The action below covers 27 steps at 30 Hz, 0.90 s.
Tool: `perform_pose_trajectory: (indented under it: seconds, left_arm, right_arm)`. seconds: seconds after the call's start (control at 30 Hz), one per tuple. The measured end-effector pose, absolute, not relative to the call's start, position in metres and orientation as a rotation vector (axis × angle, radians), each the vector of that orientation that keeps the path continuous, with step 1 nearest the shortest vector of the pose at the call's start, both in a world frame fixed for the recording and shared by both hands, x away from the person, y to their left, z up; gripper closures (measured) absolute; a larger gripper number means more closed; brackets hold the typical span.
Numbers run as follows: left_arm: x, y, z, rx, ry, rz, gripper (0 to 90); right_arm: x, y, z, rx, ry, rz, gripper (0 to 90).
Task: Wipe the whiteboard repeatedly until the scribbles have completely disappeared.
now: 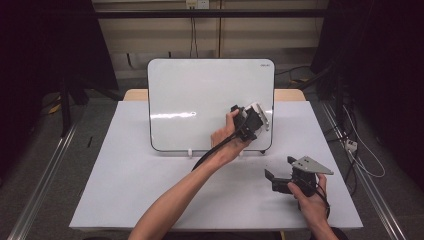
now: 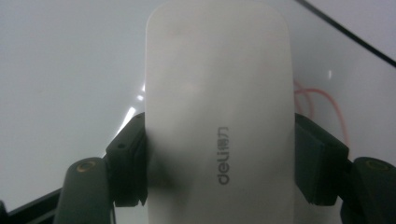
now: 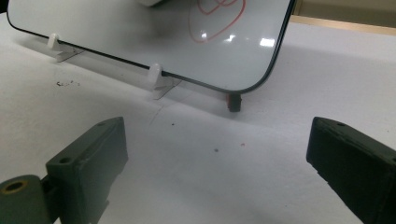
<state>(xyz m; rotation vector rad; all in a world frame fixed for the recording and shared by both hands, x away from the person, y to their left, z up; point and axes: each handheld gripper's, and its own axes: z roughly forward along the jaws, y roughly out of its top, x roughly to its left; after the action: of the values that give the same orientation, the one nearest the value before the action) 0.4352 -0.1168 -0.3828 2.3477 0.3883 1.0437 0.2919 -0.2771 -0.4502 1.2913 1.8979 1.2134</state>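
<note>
White worktop [image 1: 150, 190] w/ dark curtains either side, beige wall behind. Whiteboard [image 1: 200, 95] stands tilted at centre on small white feet [image 3: 156, 79]. Left gripper [image 1: 248, 121] at the board's lower right, fingers [image 2: 128, 158] clamped on white "deli" eraser [image 2: 219, 112]. Right gripper view shows red scribble [image 3: 217, 14] on board. Right gripper [image 1: 272, 179] low over worktop, fingers [image 3: 88, 163] wide, holding nothing.

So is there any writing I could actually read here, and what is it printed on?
"deli", followed by two small characters too blurred to read: on the white eraser clamped in the left gripper.
A small dark mark at the whiteboard top right corner: too small to read.
The red scribble on the whiteboard is a loop, not writing.
</note>
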Motion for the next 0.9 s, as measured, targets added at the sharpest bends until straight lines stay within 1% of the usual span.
perform_pose_trajectory:
  seconds: [0.03, 0.33, 0.57, 0.77, 0.9]
  left_arm:
    - [0.433, -0.119, -0.385, 2.379, 0.353, 1.049, 31.0]
    - [0.416, -0.126, -0.403, 2.393, 0.295, 1.052, 31.0]
    - [0.406, -0.129, -0.414, 2.426, 0.208, 1.058, 31.0]
    - [0.404, -0.124, -0.416, 2.481, 0.099, 1.045, 30.9]
    - [0.404, -0.118, -0.418, 2.483, 0.092, 1.035, 31.0]
  right_arm:
    - [0.292, -0.277, -0.450, 1.293, 1.898, 1.215, 5.4]
    - [0.291, -0.277, -0.450, 1.292, 1.900, 1.218, 5.4]
    - [0.291, -0.277, -0.450, 1.292, 1.899, 1.215, 5.4]
    - [0.291, -0.278, -0.450, 1.289, 1.901, 1.216, 5.4]
    - [0.291, -0.278, -0.450, 1.289, 1.901, 1.218, 5.4]
